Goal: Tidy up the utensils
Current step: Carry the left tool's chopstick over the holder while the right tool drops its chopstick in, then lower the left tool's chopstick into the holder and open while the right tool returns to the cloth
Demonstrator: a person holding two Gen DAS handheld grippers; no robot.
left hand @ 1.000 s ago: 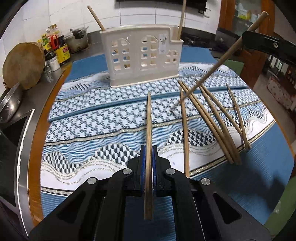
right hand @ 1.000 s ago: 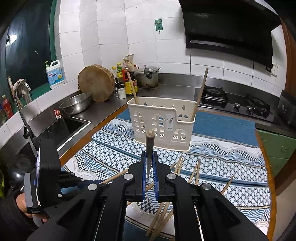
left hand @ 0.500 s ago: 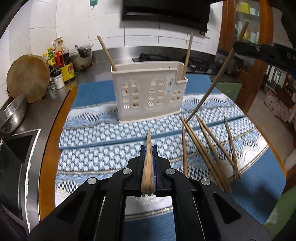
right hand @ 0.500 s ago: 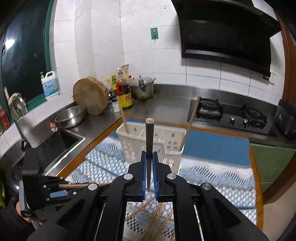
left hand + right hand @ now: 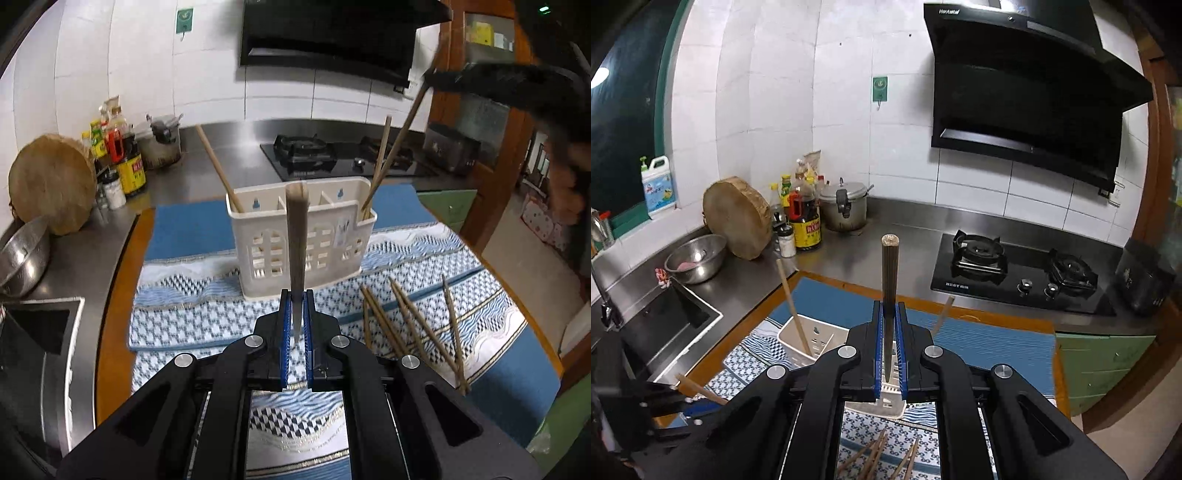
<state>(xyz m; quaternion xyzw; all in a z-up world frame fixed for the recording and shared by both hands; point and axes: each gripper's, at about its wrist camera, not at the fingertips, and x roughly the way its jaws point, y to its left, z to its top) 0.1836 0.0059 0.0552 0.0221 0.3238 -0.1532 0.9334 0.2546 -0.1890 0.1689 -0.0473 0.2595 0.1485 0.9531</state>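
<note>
Kitchen counter, patterned mat (image 5: 192,317). Left gripper (image 5: 295,314) and right gripper (image 5: 889,332) each clamp one chopstick (image 5: 297,236). Two sticks stand in holder (image 5: 303,236); about six lie loose.

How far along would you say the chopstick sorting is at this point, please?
Early on. Two chopsticks already stand in the white holder. The left gripper and right gripper are each shut on one chopstick. About five loose chopsticks remain on the cloth.
</note>
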